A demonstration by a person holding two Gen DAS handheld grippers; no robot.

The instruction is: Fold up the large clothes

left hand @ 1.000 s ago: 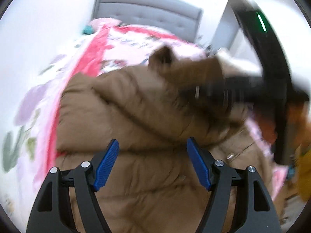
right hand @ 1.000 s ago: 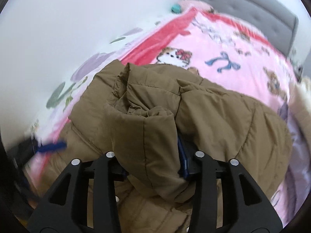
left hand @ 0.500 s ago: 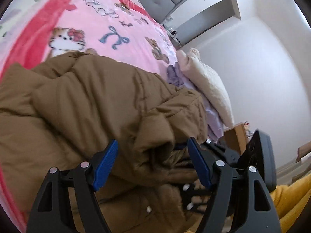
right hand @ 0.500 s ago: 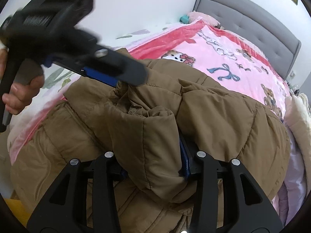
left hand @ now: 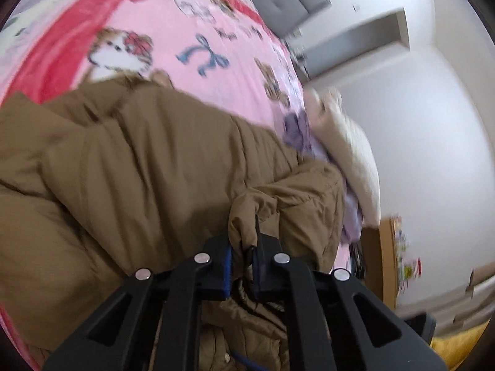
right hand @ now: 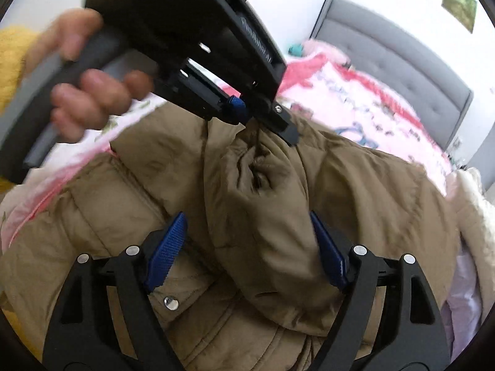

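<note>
A pink cartoon-print blanket [left hand: 191,27] covers the bed, and beyond the coat it lies bare all the way up to the grey padded headboard [right hand: 393,58]. White wall runs along one long side of the bed. On the other side a cream fleecy bundle [left hand: 352,151] and a lilac cloth [left hand: 297,130] sit at the blanket's edge, just beside the coat, crowding that side. Past them stands a light wooden piece of furniture [left hand: 386,256], near the bed's edge.

The big brown quilted coat [left hand: 123,173] sprawls across the near part of the blanket, bunched into a raised ridge in the middle, a silver snap button [right hand: 171,303] showing on its lower front.

A hand [right hand: 92,92], with a yellow knitted sleeve [right hand: 12,61] behind it, holds the left gripper [left hand: 243,256] angled down onto the ridge. Its jaws are pressed together, pinching a puckered fold of the coat. The right gripper [right hand: 247,247] points down at the same ridge from the near side. Its blue pads [right hand: 165,253] are spreading apart, with the thick fold lying between them; they seem clear of the fabric, though blur makes that hard to judge.
</note>
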